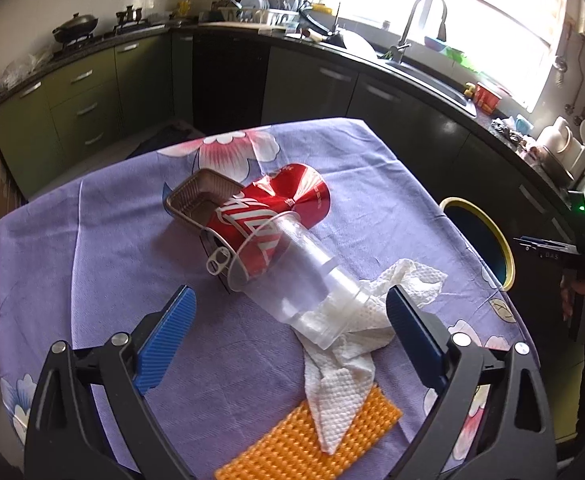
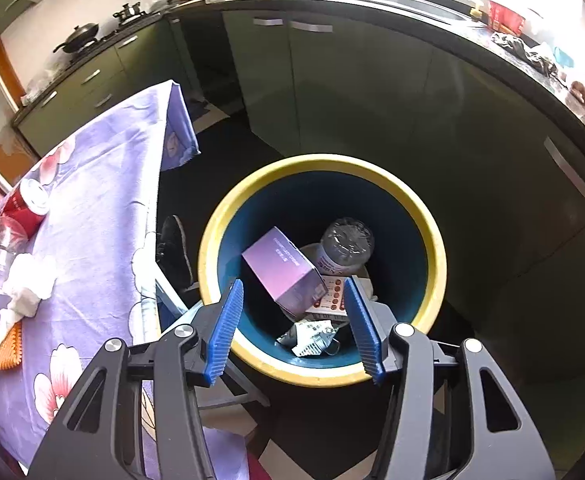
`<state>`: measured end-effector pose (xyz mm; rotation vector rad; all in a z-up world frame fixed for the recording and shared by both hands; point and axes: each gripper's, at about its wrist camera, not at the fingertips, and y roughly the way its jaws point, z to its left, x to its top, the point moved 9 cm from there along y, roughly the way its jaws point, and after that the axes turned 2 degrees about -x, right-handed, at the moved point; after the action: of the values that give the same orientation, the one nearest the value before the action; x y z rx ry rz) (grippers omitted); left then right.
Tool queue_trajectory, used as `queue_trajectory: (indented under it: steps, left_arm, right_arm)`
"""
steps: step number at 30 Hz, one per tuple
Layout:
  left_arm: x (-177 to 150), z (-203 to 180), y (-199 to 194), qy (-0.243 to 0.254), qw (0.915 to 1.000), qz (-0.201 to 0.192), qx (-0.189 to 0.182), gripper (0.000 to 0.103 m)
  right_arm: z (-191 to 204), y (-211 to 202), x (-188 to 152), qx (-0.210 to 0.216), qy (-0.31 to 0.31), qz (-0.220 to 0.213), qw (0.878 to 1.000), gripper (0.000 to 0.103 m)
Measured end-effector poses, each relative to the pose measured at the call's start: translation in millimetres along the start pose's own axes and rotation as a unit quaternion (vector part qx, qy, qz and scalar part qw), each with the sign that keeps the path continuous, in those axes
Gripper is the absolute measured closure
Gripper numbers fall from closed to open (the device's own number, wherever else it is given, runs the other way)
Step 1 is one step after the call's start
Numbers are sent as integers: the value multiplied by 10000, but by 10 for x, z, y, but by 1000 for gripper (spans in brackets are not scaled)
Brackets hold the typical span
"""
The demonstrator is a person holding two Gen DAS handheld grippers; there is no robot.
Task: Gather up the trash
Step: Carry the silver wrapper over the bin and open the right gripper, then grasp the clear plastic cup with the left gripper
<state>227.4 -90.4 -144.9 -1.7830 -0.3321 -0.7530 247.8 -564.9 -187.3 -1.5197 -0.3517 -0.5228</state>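
Trash bin (image 2: 212, 240) under our right gripper (image 2: 294, 324), jaws parted, empty. Left gripper (image 1: 288, 312) wide, straddling clear cup (image 1: 292, 276); tissue (image 1: 344, 364) at 5 o'clock.

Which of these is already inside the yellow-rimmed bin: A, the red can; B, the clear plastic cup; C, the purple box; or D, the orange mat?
C: the purple box lies inside the bin, while the other three things are on the table.
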Motion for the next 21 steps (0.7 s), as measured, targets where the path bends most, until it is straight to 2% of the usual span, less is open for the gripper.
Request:
queue_trajectory:
  steps: [4,8,21]
  left_arm:
    - [-28,-70,192,-348,9981,505,-69,12]
    - [-42,-83,384,-819,9917,973,-190,12]
    - [-81,62,770,-1794,9693,1680,0,13]
  right_arm:
    - [61,75,-18,130,-32,15,9999,50]
    - [91,132,-8,292,-56,23,9996,50]
    - [108,265,-31,703,-169,19,9974,50]
